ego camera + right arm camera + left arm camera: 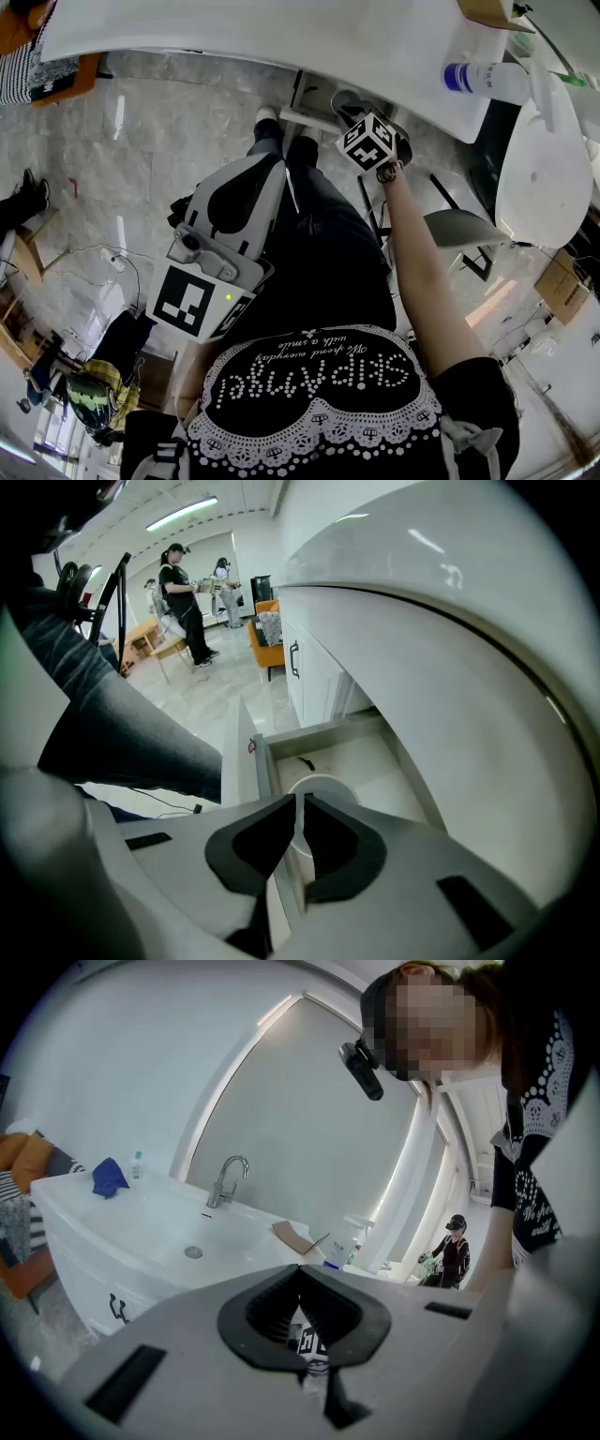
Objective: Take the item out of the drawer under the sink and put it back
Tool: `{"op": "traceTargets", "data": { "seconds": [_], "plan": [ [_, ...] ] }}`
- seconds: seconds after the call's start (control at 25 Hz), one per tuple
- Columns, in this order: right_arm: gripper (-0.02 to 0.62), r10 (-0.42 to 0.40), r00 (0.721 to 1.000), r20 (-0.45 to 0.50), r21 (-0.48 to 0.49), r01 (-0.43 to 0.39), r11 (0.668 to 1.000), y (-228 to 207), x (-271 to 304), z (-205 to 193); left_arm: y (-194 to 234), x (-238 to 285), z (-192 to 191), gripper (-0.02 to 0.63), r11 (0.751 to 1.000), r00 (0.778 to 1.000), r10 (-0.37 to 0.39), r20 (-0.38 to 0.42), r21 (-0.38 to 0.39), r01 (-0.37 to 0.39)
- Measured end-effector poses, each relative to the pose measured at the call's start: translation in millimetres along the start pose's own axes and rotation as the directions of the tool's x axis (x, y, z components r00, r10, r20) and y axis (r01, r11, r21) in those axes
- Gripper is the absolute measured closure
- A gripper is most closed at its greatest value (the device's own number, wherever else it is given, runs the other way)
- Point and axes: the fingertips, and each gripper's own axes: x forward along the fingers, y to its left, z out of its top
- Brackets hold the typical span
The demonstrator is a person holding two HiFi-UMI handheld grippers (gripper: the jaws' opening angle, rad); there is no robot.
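The white bowl (323, 786) sits low in the open drawer (375, 761) under the sink (450, 621). The right gripper (300, 801) points steeply down, its fingers closed to a slit on the bowl's near rim. The left gripper (300, 1274) hangs apart, fingers together and empty. This looks like the grasp for lifting out, though it could equally be the setting back. If lifting, the next move must go straight up, clear of the drawer front.

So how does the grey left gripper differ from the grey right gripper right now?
The left gripper is shut on nothing; the right gripper pinches the rim of a white round bowl. The left gripper faces the white sink; the right gripper points down into the open white drawer. Both have black-lined jaws.
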Motion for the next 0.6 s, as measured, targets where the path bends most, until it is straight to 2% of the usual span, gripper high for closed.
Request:
{"op": "traceTargets", "data": {
  "seconds": [0.24, 0.6],
  "plan": [
    [0.563, -0.031, 0.998, 0.058, 0.106, 0.025, 0.994, -8, -6, 4, 0, -1, 0, 0.601, 1.000, 1.000, -0.001, 0.002, 0.001, 0.001],
    [0.573, -0.100, 0.987, 0.126, 0.245, 0.066, 0.967, -18, -16, 8, -1, -2, 1, 0.601, 1.000, 1.000, -0.005, 0.004, 0.005, 0.005]
  ]
}}
